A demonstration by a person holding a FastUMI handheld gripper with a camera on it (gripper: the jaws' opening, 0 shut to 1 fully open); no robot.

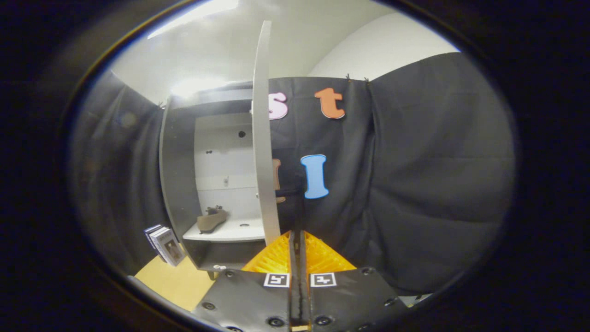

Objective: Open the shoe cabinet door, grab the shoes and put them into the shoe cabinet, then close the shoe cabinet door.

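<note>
The shoe cabinet [179, 184] stands ahead and to the left, with dark side walls and a pale inside. Its white door [262, 152] is swung out and seen edge-on, its lower end just left of my fingertips. A brown shoe [211, 220] lies on the white shelf [230, 234] inside the cabinet, beyond the door. My gripper [297, 234] is shut, the two fingers pressed together with nothing between them, beside the door's outer face.
Two or three books [163, 244] lean against the cabinet's left foot on the wooden floor [175, 281]. Black cloth [415, 184] hangs close on the right and behind the cabinet. A lower compartment [221, 256] sits under the shelf.
</note>
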